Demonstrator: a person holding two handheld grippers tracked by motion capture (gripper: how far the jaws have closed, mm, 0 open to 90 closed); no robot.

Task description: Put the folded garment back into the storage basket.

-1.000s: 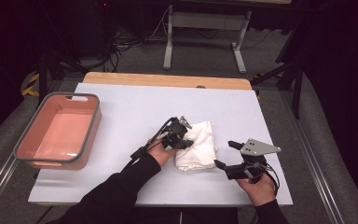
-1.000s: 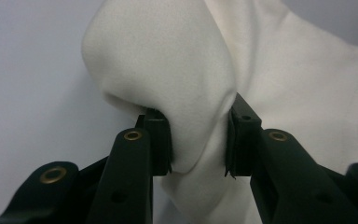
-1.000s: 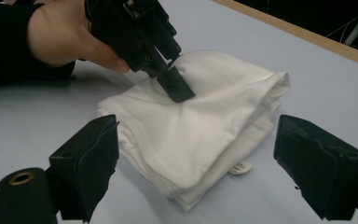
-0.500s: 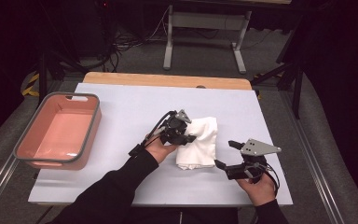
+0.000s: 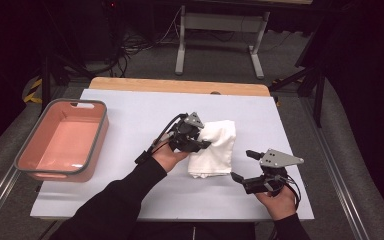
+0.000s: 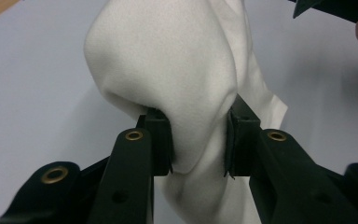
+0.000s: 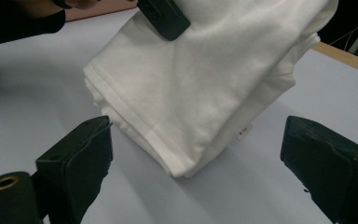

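— Why pinch the folded white cloth (image 5: 214, 147)?
— My left gripper (image 6: 198, 140) squeezes its edge to lift it off the white table (image 5: 130, 110). My right gripper (image 7: 196, 154) waits beside it, jaws wide apart, having just been opening.

Bare white tabletop (image 5: 130, 125) lies open between the pink plastic bin (image 5: 60, 145) (far left) and the folded white cloth (image 5: 215, 150) — the only mid-table obstacle.

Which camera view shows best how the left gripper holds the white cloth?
The left gripper view: both jaws pinch a fold of the white cloth. The high view shows the left gripper at its edge; the right gripper view shows one jaw tip on top.
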